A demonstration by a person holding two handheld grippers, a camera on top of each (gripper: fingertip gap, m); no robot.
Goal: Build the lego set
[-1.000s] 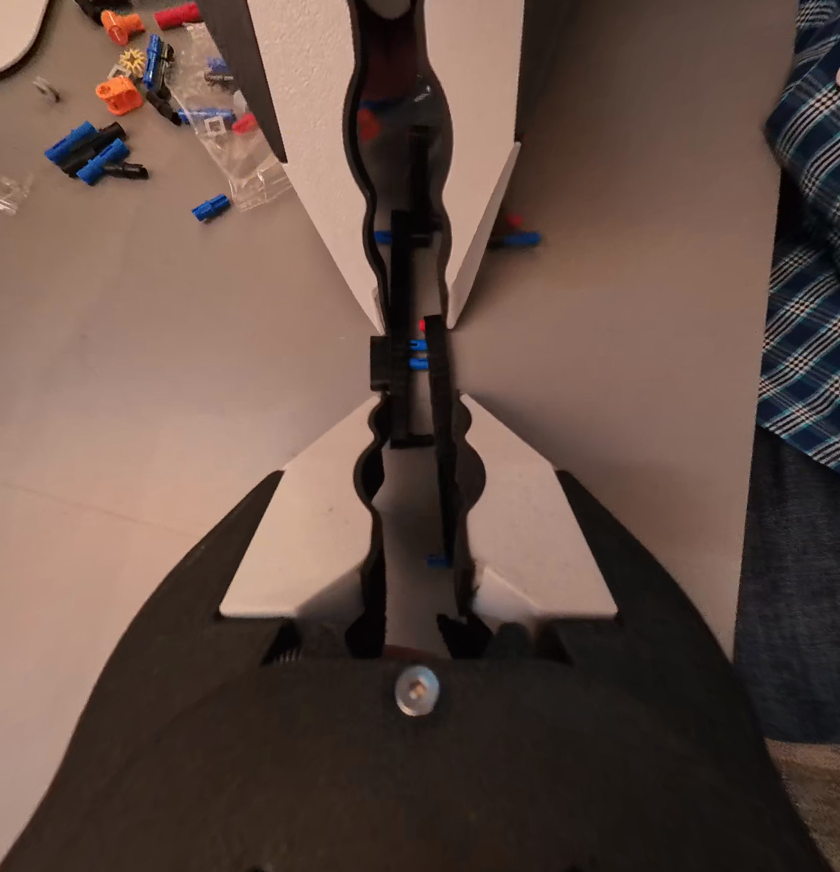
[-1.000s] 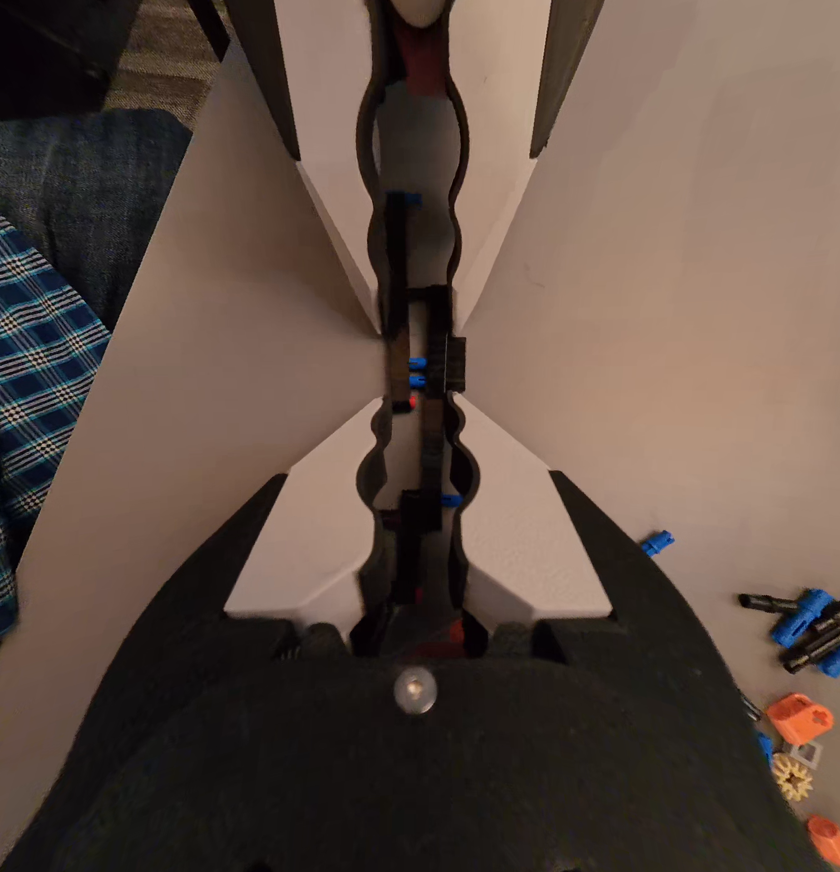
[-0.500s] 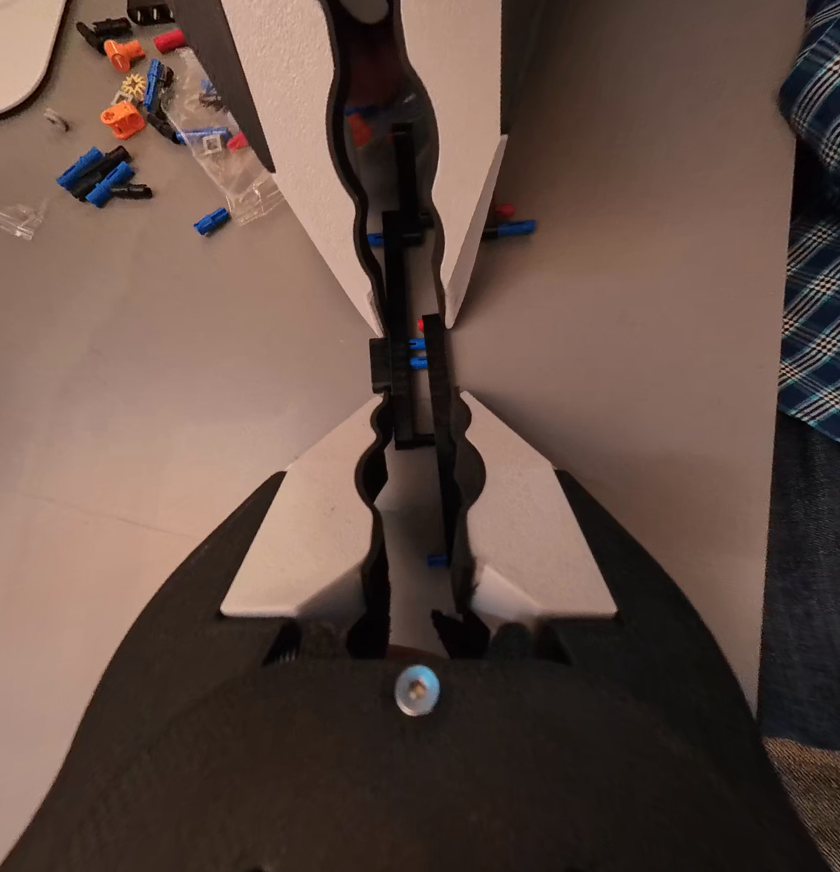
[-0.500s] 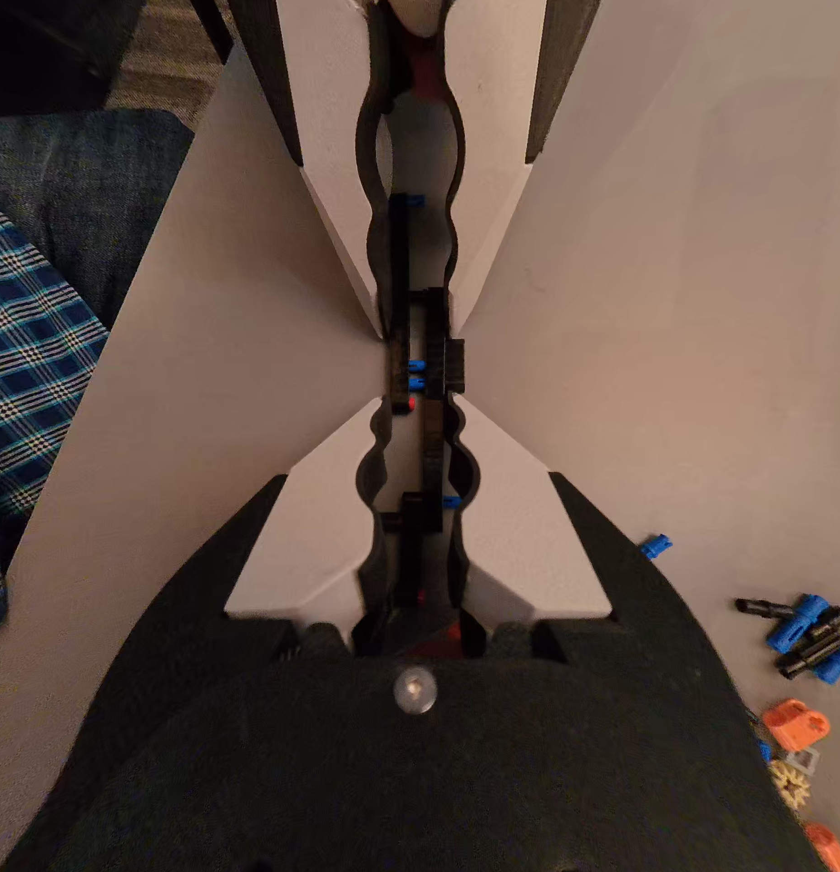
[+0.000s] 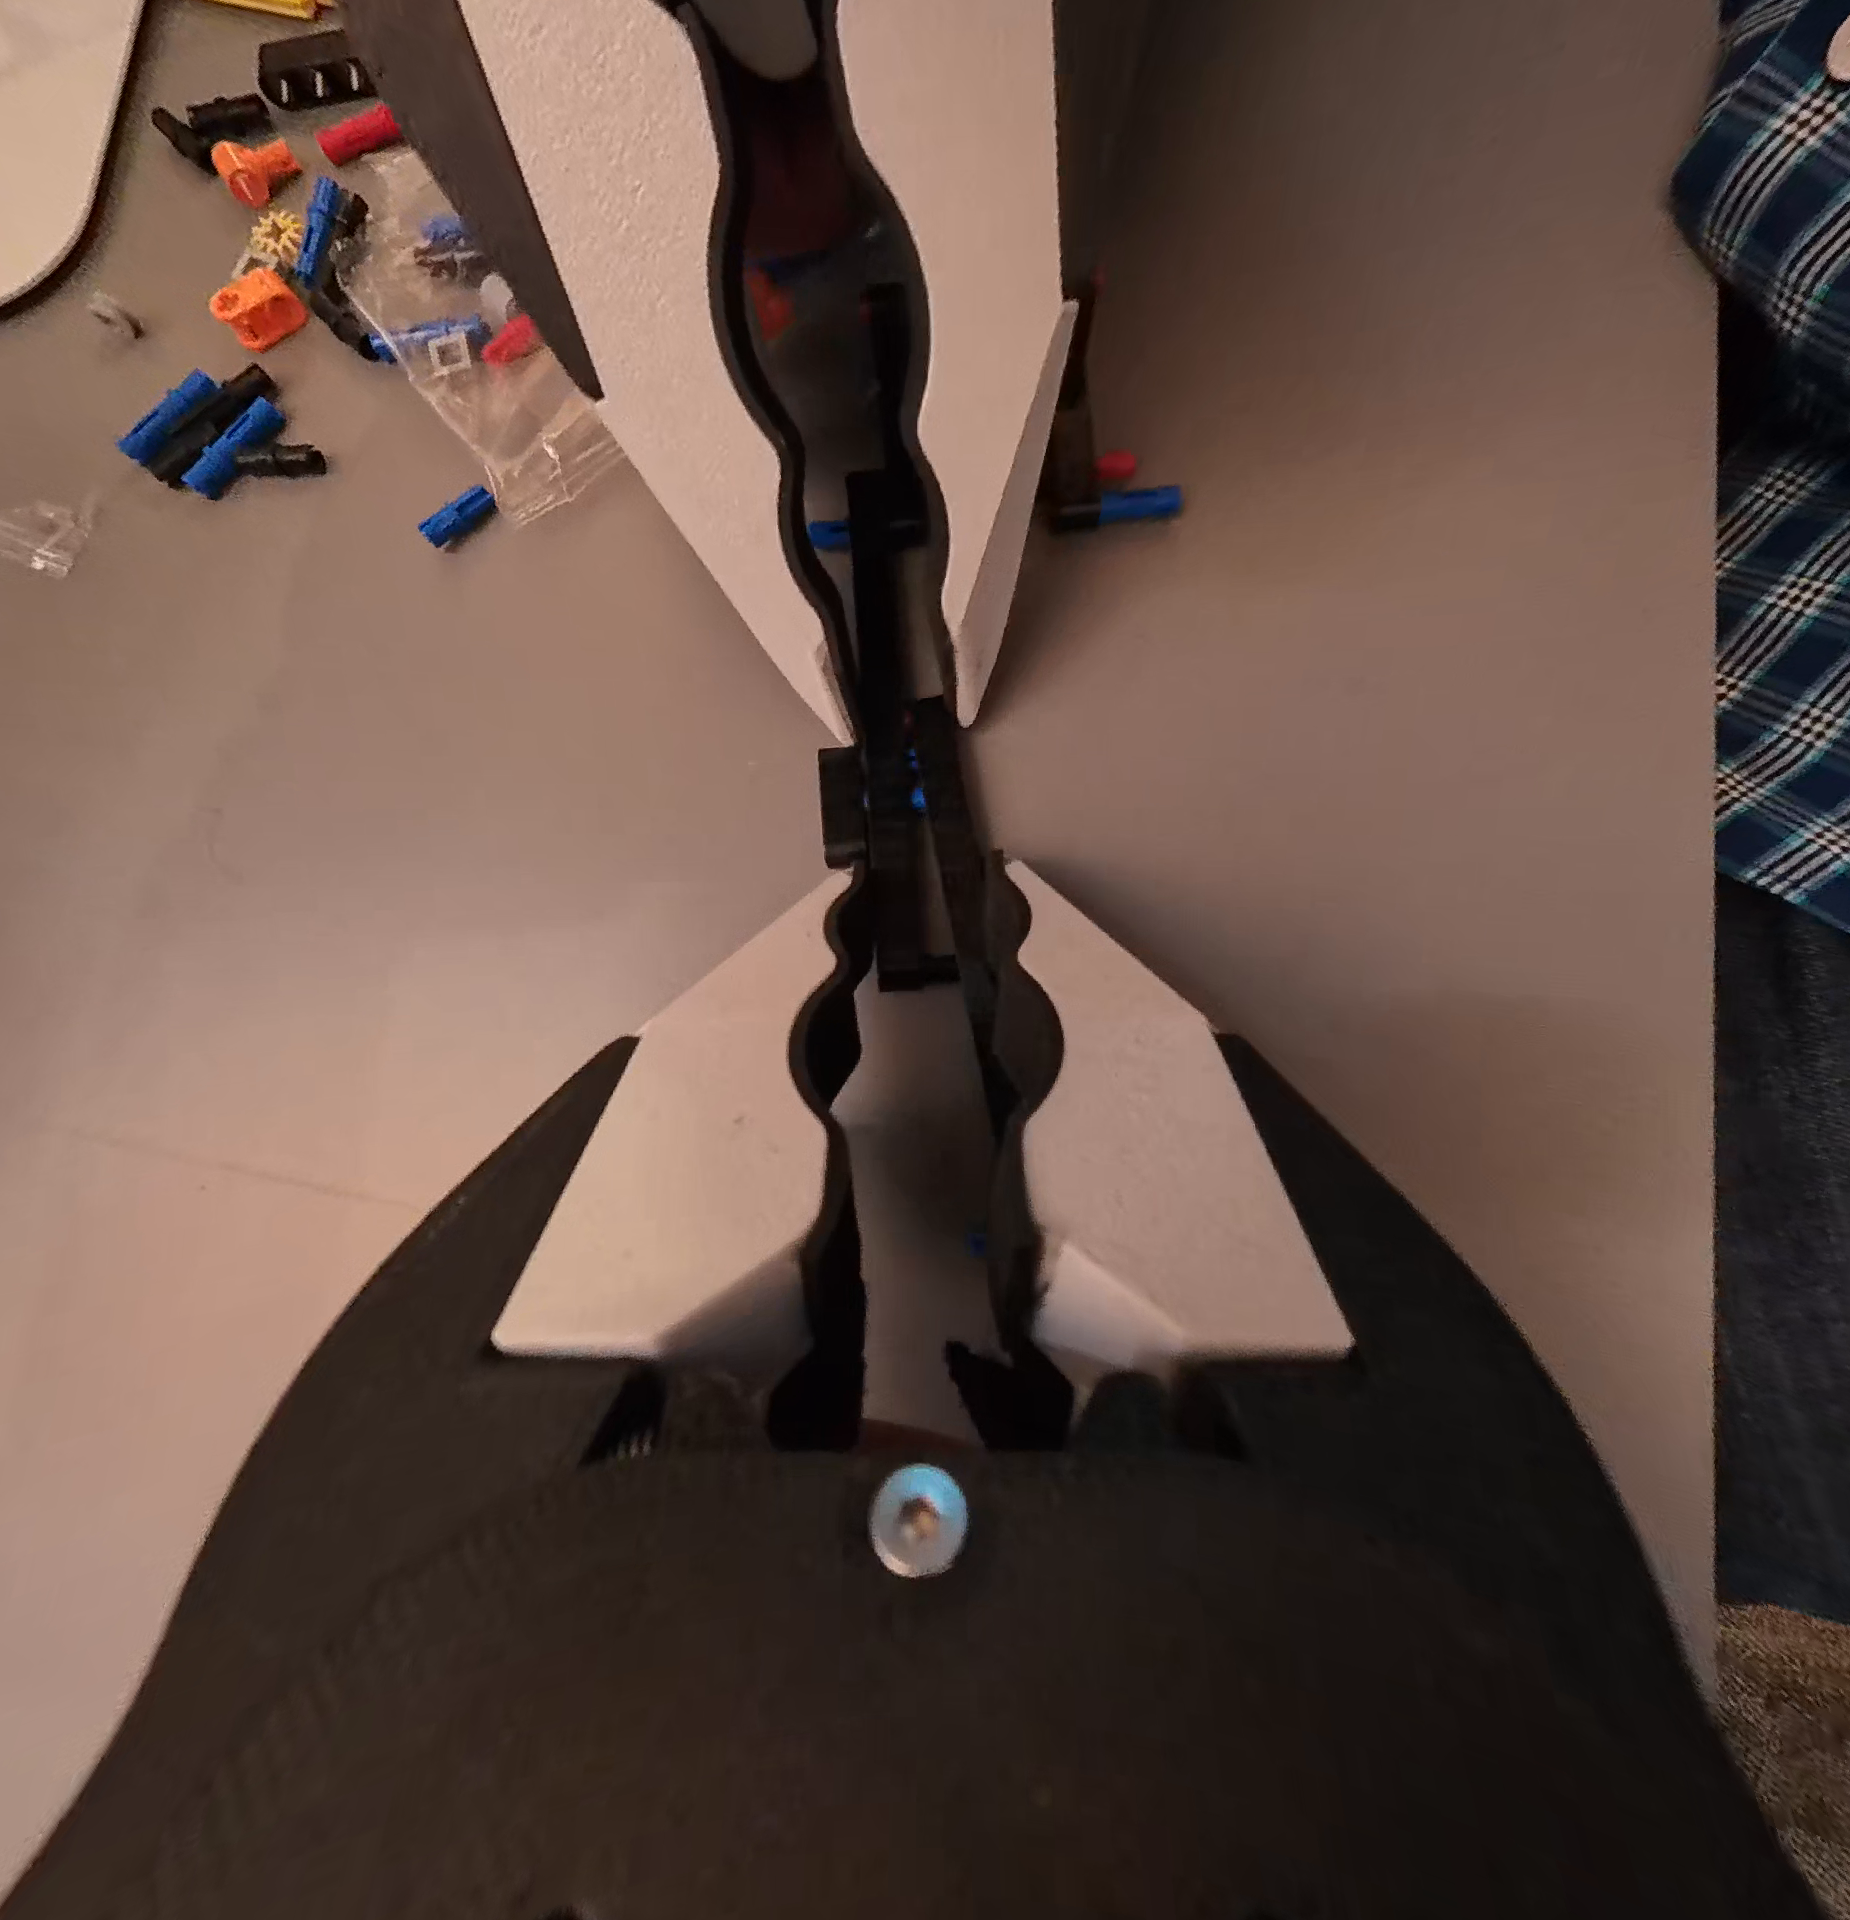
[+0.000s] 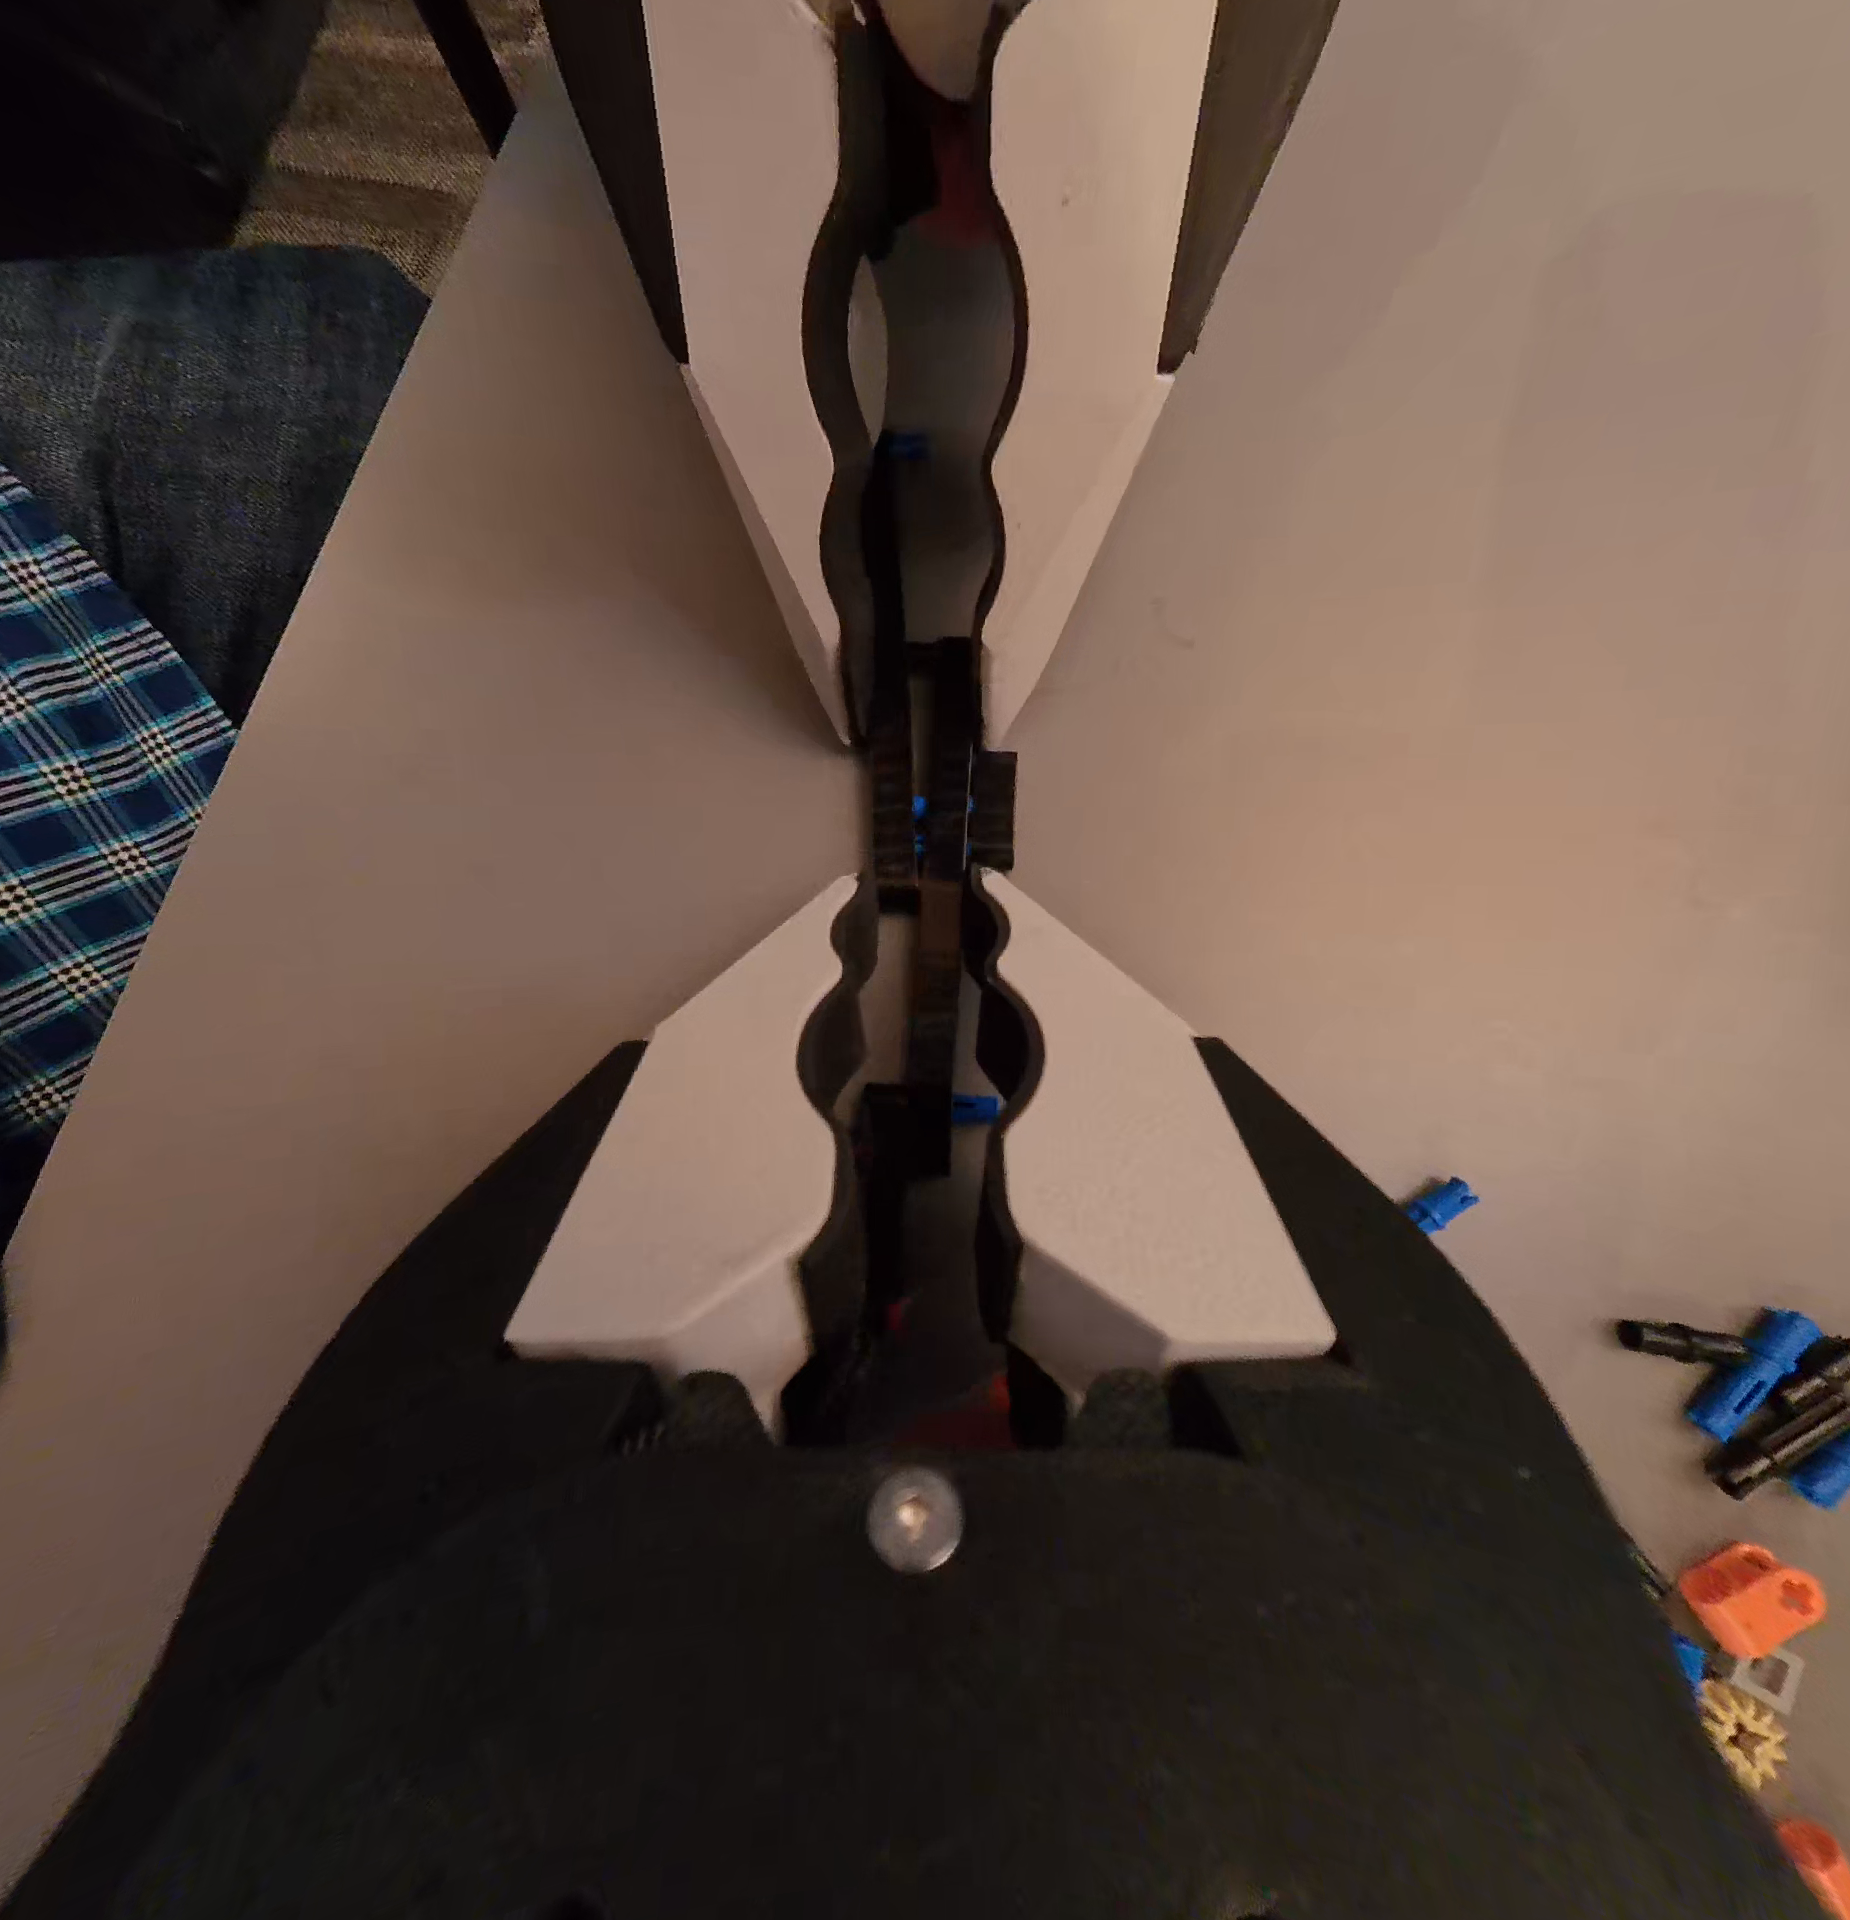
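Observation:
My two grippers meet tip to tip over the grey table. My left gripper [image 5: 916,883] is shut on a long black Lego beam [image 5: 965,935] that lies along its right finger. My right gripper [image 6: 923,888] is shut on a black beam assembly [image 6: 936,987] with a cross piece and a blue pin [image 6: 971,1107] on its side. In the left wrist view the right gripper [image 5: 890,717] comes in from the top with that assembly [image 5: 885,644]. The two black pieces overlap side by side at the tips, almost touching, with short blue pins [image 5: 908,790] between them, also seen in the right wrist view [image 6: 923,805].
Loose parts lie far left: orange connectors [image 5: 256,312], blue and black pins [image 5: 199,431], a clear bag [image 5: 505,416], a single blue pin [image 5: 455,514]. A blue-black pin [image 5: 1118,509] lies right of the fingers. A person's plaid shirt [image 5: 1804,520] is beyond the table edge.
The two black pieces have moved closer together sideways. The gap between them has narrowed and less of the blue pins shows. Both grippers stay shut.

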